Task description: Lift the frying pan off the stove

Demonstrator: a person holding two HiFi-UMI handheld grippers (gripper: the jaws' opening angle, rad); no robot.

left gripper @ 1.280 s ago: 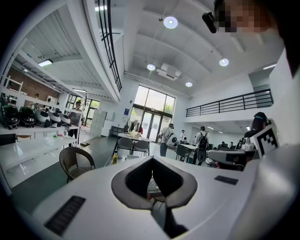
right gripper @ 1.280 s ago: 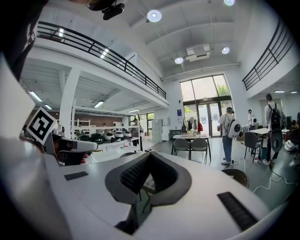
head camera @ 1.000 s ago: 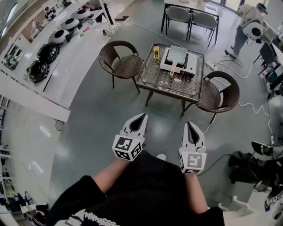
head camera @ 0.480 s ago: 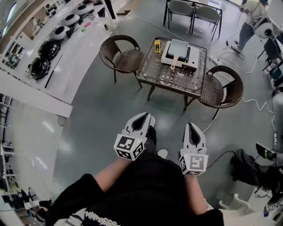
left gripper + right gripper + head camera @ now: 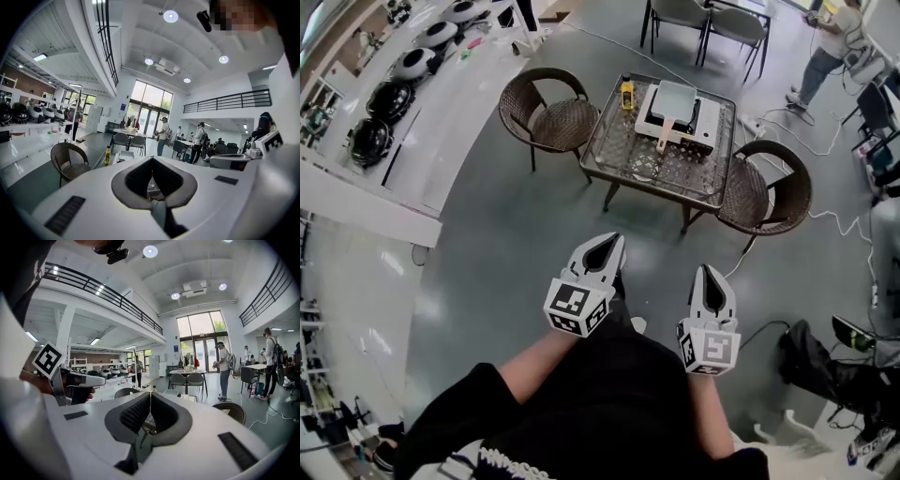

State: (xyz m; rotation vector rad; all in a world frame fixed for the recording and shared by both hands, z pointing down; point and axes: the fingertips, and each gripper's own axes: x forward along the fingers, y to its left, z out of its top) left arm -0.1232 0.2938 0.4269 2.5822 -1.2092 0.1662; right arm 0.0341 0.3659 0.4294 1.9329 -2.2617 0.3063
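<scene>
The frying pan [image 5: 674, 97], square and pale grey with a light wooden handle [image 5: 663, 139], sits on a white stove [image 5: 705, 124] on a glass-topped table [image 5: 630, 159] far ahead of me. Both grippers hang in the air well short of the table, over the grey floor. My left gripper [image 5: 610, 242] is shut with nothing in it, its jaws meeting at the tip [image 5: 152, 159]. My right gripper [image 5: 710, 271] is shut and empty as well [image 5: 150, 393]. In the right gripper view the left gripper [image 5: 70, 378] shows at the left.
A yellow bottle [image 5: 626, 93] stands on the table's far left corner. Wicker chairs flank the table at left [image 5: 546, 119] and right [image 5: 772, 194]. Cables [image 5: 834, 217] trail over the floor at right. A long white counter [image 5: 412, 141] runs along the left. A person [image 5: 830, 42] stands at the back right.
I have moved a little closer to the table and both grippers have edged forward with me. Both stay shut. The person at the back right has shifted.
</scene>
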